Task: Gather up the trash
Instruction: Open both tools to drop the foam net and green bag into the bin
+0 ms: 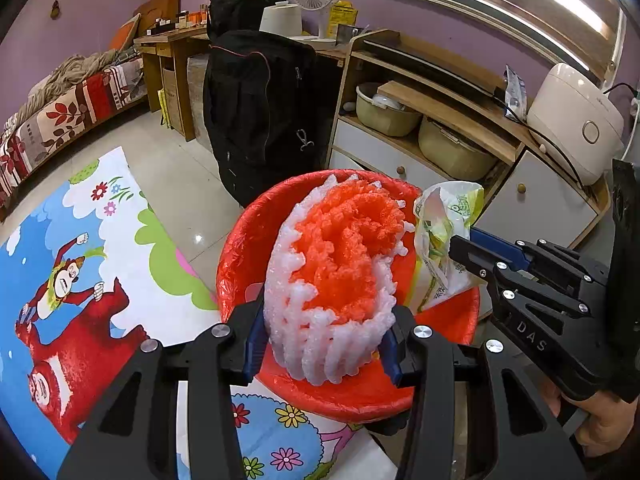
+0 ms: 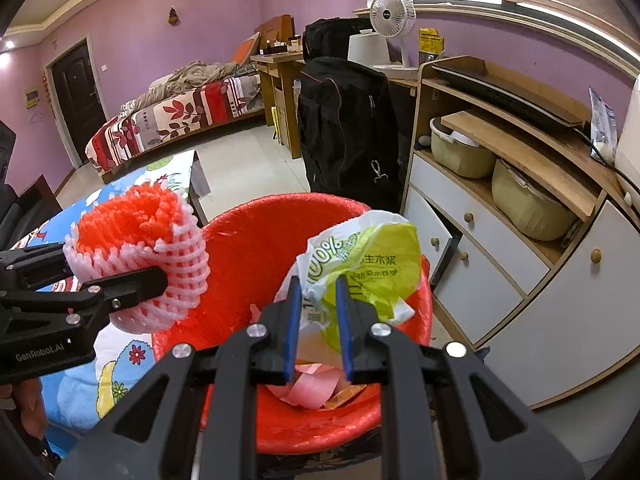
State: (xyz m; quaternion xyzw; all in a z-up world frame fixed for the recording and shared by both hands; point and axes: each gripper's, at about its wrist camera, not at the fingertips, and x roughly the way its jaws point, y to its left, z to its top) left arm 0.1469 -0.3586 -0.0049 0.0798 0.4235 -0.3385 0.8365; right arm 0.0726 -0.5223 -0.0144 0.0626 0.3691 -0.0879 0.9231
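**Holding trash over a red bin**

Looking along the left gripper (image 1: pixel 325 344), its jaws are closed on a foam net (image 1: pixel 336 276), one blue pad pressing each side. The net is a rolled tube of soft ribbed mesh, white outside with an orange layer coiled inside. Its long axis runs up and away from the jaws, and its open end faces upward, tilted to the right. It hangs above the bin (image 1: pixel 240 248), a round tub lined with a glossy, crinkled red bag. At right, the right gripper (image 1: pixel 460 252) reaches in from the edge, its jaws pinching a wrapper (image 1: pixel 436 224) of thin crumpled plastic, white and yellow-green with print. The wrapper stands upright over the bin's right rim. A cartoon cloth (image 1: pixel 80 264) covers the table beside the bin.

From the right wrist, the right gripper (image 2: pixel 318 324) has its jaws shut on the wrapper (image 2: pixel 372 264), the blue pads squeezing its lower folds; the wrapper fans upward and to the right above the bin (image 2: pixel 248 248). Pink scraps (image 2: pixel 312 386) of paper lie at the bin's bottom. At left, the left gripper (image 2: pixel 156 276) comes in sideways, gripping the net (image 2: pixel 152 240). Here the net's axis slants up to the left, its orange coil showing at the upper end, over the bin's left rim and the table's edge.
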